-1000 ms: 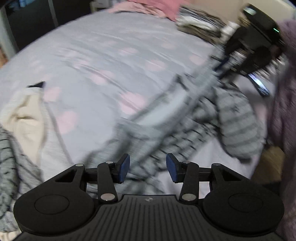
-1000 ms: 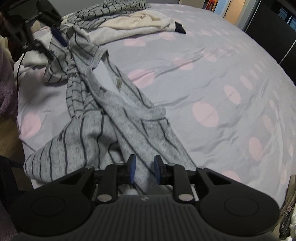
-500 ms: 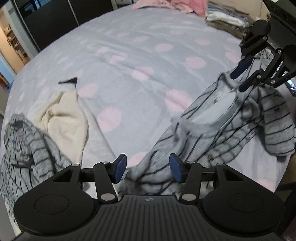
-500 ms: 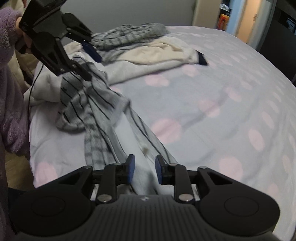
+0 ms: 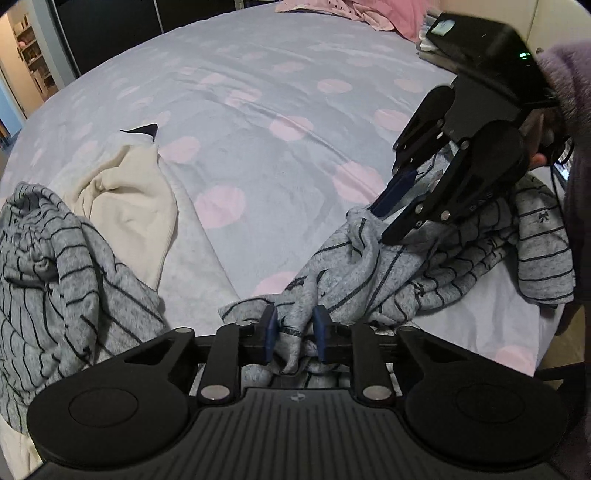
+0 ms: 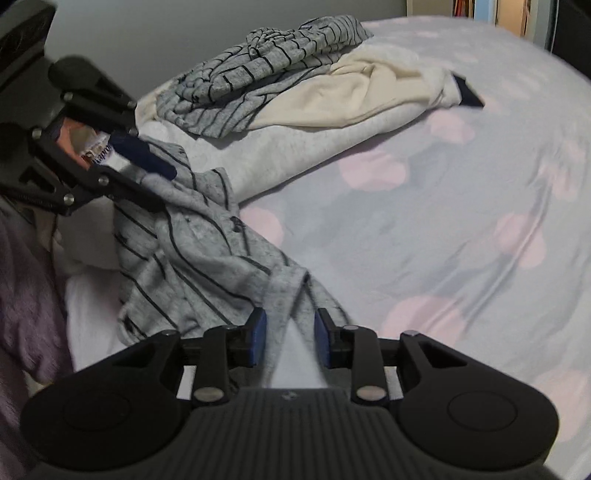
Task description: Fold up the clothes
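A grey striped top [image 5: 388, 266] lies bunched on the bed's near edge, stretched between both grippers. My left gripper [image 5: 294, 334] is shut on one gathered end of it. My right gripper [image 6: 289, 341] is shut on the other end; it also shows in the left wrist view [image 5: 391, 210], pinching the fabric. The left gripper shows in the right wrist view [image 6: 155, 184] at the left, holding the top [image 6: 207, 243] raised. The fabric between hangs crumpled and twisted.
The bed has a grey sheet with pink dots [image 5: 280, 110]. A cream garment [image 5: 125, 206] and another grey striped garment [image 5: 48, 266] lie heaped at the left. Pink clothes [image 5: 354, 11] and a folded stack are at the far side. A purple fuzzy sleeve [image 5: 572, 110] is at the right.
The left gripper has closed from open onto the striped top's end. The right gripper has moved closer to the left one, bunching the top between them.
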Action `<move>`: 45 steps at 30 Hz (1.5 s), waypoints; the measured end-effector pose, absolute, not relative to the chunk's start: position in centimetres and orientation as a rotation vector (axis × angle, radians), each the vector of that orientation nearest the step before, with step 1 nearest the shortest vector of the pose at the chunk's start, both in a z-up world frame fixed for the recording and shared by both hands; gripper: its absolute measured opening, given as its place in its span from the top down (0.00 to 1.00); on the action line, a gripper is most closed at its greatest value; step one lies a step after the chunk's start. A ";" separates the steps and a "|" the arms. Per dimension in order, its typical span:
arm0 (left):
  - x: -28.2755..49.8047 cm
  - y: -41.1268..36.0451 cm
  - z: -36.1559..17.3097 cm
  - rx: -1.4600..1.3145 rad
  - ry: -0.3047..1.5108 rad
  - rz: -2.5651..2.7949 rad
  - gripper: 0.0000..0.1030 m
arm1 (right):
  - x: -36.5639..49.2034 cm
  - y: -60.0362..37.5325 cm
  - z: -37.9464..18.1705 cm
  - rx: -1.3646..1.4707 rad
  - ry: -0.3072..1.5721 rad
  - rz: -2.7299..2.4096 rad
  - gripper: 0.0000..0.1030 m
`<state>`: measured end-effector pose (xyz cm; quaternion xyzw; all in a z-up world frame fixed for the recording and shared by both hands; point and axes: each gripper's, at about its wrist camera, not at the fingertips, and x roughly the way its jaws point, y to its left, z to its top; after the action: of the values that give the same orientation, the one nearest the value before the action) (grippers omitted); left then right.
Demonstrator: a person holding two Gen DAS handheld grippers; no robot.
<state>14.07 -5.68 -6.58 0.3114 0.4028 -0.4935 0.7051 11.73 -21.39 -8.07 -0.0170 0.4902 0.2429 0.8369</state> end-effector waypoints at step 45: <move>0.3 -10.1 -9.8 1.090 0.660 -1.289 0.58 | -6.5 -13.4 -6.2 -0.745 0.733 0.717 0.96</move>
<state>0.27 -10.10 -9.79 0.4736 0.2865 -0.5597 0.6168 -6.46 -13.39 -6.18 -0.3479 0.3425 0.3349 0.8059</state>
